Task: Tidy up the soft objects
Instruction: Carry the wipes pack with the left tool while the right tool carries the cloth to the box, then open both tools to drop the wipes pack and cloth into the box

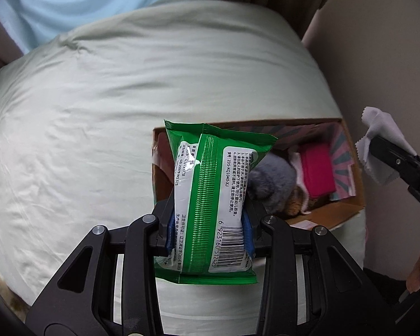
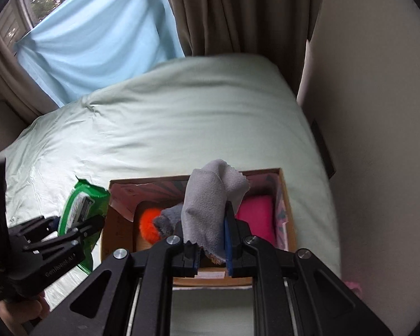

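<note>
A bed [image 1: 126, 98] under a pale green sheet fills the ground beyond both tools, its near edge cut off by the frame. On it sits an open cardboard box [image 2: 287, 210], just ahead of the right hand-held gripper [image 2: 210, 240] and partly hidden behind the left hand-held gripper [image 1: 207, 218]. The left one clamps a green wet-wipes pack [image 1: 210, 196], which blocks the box's left side. Inside the box, a pink case [image 1: 319, 173], a grey plush [image 1: 268, 182] and an orange pompom [image 2: 148, 224] show only partly. The right one pinches a grey microfibre cloth [image 2: 207, 204] above the box.
</note>
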The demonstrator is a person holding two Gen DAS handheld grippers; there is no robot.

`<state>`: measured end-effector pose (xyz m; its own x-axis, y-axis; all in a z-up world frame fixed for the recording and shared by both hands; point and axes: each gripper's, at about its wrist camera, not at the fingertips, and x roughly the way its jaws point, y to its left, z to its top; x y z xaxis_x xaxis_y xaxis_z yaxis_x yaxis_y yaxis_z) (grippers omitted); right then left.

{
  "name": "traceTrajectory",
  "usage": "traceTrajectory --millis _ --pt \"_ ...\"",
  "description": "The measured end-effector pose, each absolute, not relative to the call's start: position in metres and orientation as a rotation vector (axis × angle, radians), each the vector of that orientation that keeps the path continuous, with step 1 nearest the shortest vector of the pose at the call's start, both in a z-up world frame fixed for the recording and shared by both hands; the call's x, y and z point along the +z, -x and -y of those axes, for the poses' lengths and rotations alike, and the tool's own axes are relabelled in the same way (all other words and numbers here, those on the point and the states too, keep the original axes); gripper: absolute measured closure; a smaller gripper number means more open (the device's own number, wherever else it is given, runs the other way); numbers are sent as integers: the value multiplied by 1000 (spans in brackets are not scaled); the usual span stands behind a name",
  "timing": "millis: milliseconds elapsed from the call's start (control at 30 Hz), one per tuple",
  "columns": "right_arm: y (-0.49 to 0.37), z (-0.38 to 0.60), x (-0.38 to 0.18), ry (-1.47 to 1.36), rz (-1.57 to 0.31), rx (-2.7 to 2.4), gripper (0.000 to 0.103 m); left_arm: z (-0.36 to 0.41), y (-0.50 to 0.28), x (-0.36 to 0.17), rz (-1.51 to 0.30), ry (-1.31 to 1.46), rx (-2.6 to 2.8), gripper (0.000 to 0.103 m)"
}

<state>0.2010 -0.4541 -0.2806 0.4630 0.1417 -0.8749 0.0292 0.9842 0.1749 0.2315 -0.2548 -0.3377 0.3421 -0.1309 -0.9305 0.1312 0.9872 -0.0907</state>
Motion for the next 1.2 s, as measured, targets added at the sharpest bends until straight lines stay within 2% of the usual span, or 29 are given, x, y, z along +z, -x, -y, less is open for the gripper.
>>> traceTrajectory --millis 133,333,400,433,467,500,533,567,600,633,967,1200 --pt "-219 459 -313 -211 -1136 98 90 256 -240 -370 -1273 -3 -131 70" --pt "-239 461 -346 -241 -1212 131 90 262 -249 -391 -1317 -31 -133 69" --pt "-246 461 -357 -271 -1258 154 90 265 -250 -392 -1322 -38 -145 44" --pt "-248 461 -361 -287 -1274 162 89 267 -249 -392 -1328 -46 -147 9" --pt "-250 461 -364 -305 -1287 163 86 267 -248 -389 -1321 -44 -159 0" --pt "-252 462 -367 -318 -1298 166 71 267 -247 -387 -1318 -38 -176 0" --pt "-254 462 -368 -320 -1303 164 42 267 -246 -386 -1323 -36 -187 0" --pt "-255 464 -368 -327 -1300 162 26 266 -244 -385 -1331 -40 -191 0" --pt "-255 466 -367 -339 -1292 156 3 266 -243 -384 -1337 -42 -192 0" --pt "-253 467 -366 -344 -1286 147 0 265 -241 -383 -1343 -42 -197 0" --pt "-242 465 -343 -328 -1250 93 0 248 -226 -350 -1307 -1 -206 0" --pt "-219 448 -288 -295 -1179 117 0 207 -211 -277 -1195 5 -195 0"
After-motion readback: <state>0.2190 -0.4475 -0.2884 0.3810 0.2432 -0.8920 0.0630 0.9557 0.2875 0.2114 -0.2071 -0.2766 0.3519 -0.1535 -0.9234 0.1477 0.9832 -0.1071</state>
